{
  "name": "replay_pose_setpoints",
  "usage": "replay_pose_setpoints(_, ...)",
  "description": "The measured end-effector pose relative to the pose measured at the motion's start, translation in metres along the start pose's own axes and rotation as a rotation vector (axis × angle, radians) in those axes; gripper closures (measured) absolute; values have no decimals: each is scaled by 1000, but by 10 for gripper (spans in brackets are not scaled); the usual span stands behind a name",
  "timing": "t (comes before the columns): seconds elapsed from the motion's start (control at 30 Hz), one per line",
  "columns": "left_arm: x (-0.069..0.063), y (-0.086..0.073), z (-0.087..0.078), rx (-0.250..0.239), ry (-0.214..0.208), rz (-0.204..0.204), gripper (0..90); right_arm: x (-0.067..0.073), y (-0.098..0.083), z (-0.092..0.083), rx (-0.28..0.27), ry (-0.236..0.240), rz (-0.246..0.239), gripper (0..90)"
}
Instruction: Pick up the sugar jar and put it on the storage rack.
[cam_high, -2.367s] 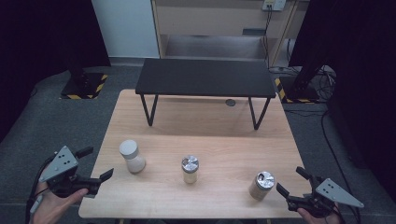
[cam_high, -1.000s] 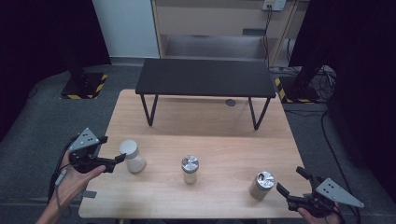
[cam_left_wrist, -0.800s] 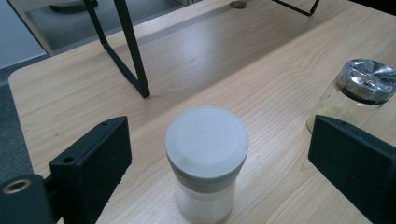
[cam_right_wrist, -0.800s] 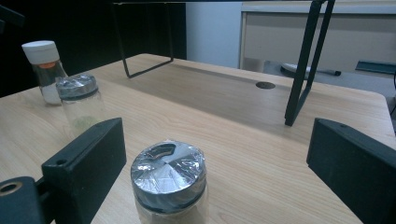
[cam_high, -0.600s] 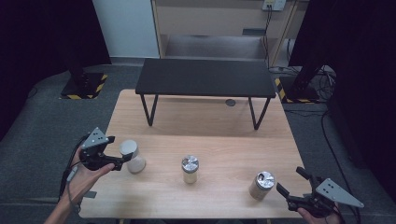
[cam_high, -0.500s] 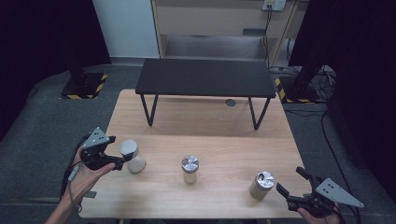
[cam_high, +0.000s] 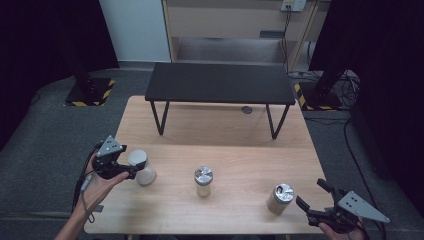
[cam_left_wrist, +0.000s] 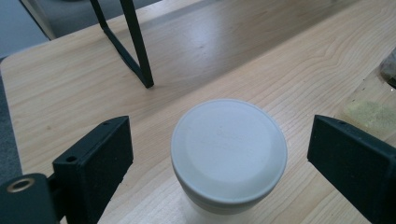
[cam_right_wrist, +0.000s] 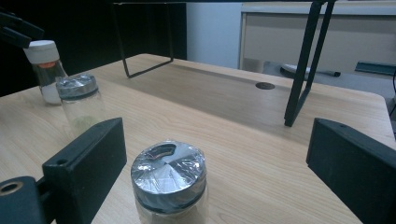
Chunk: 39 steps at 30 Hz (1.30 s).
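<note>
Looking down from the high view, we see our left hand-held gripper (cam_high: 131, 169) at the left side of the bench (cam_high: 240, 130), its jaws spread on either side of the white-lidded jar (cam_high: 141, 167). Our right hand-held gripper (cam_high: 310, 197) hangs off the near right corner, jaws apart, pointing at the foil-topped jar (cam_high: 280, 198) just beside it without touching. A third jar (cam_high: 203, 181) with a metal lid stands between the two, and a black stand (cam_high: 220, 83) straddles the far part of the bench.

From the left gripper view, we see the white-lidded jar (cam_left_wrist: 229, 149) upright between the jaws, with clear gaps on both sides, so nothing is gripped; the pads do not touch it.

From the right gripper view, we see the foil-topped jar (cam_right_wrist: 169, 181) low between the wide-open jaws, bare wood showing on each side. The metal-lidded jar (cam_right_wrist: 81, 100) stands farther off at the left, and the white-lidded jar (cam_right_wrist: 45, 70) beyond it.
</note>
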<state>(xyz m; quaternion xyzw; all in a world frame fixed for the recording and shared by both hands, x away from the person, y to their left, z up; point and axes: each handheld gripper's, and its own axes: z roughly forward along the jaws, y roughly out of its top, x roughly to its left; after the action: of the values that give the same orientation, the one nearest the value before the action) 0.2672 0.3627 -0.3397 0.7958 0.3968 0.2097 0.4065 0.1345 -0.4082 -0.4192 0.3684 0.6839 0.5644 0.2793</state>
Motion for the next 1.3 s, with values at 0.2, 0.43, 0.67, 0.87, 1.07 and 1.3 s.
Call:
replay_pose_setpoints(0.2,2,-3,7,0,-9,-17,58,0,0,0,0,1,-2,57)
replay_pose_setpoints(0.43,2,-8,14,0,-12,-27,70,0,0,0,1,1,-2,58)
replay_pose_setpoints(0.67,2,-14,20,-1,-10,-35,88,0,0,0,1,0,-2,59)
replay_pose_setpoints(0.87,2,-18,22,-4,-9,-37,112,0,0,0,1,-1,-2,59)
replay_pose_setpoints(1.07,-1,-22,23,-18,2,-21,236,1,0,0,2,-2,-3,60)
replay_pose_setpoints(1.3,-5,-25,23,-36,12,-3,323,0,0,0,2,-2,-2,59)
